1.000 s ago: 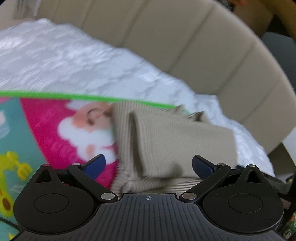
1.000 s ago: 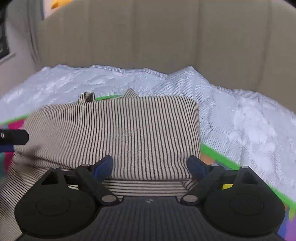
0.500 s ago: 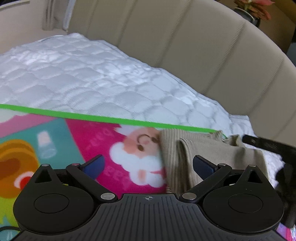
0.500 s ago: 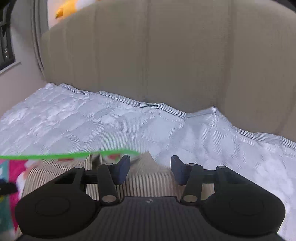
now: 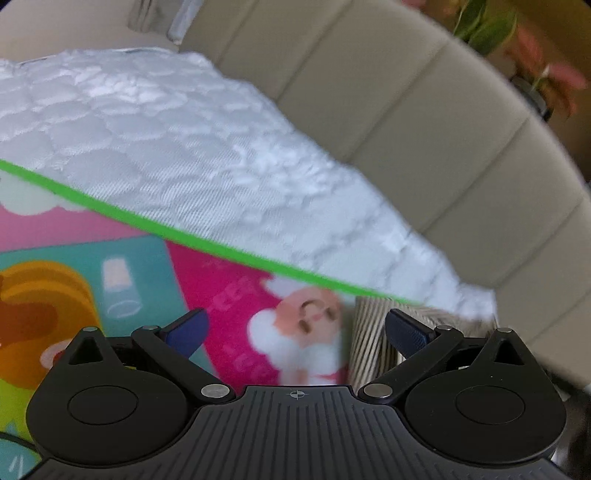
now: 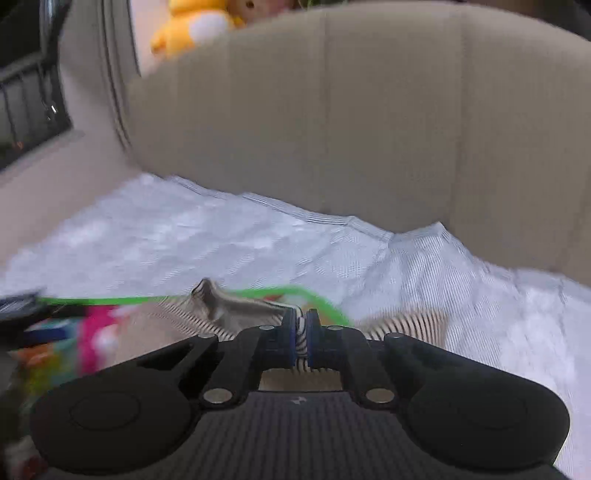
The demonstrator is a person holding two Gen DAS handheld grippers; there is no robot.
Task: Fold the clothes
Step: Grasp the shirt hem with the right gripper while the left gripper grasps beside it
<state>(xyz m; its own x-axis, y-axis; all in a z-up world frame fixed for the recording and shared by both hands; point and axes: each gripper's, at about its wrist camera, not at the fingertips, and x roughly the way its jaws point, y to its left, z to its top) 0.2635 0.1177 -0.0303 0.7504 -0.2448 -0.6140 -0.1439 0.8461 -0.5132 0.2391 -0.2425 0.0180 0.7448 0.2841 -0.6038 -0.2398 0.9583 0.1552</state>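
1. Beige padded headboard (image 5: 424, 122) curves behind a bed with a white quilt (image 5: 184, 147); on the quilt lies a colourful mat (image 5: 229, 295) with a green edge and a Santa picture.
2. Left wrist view: the left gripper (image 5: 295, 328) hangs over the mat with its blue fingers (image 5: 186, 326) spread wide and nothing between them.
3. Same view: the striped garment (image 5: 369, 339) lies at the right end of the mat, just beside the Santa picture, partly behind the right finger.
4. Right wrist view: the same headboard (image 6: 369, 129) and quilt (image 6: 221, 251) are ahead, and a yellow plush toy (image 6: 188, 26) sits above the headboard at the top left.
5. Same view: the right gripper (image 6: 302, 334) has its fingers (image 6: 290, 334) pressed together on a fold of the garment (image 6: 240, 308).
6. The cloth stretches away to the left, over the green mat edge (image 6: 110, 301). This view is blurred.
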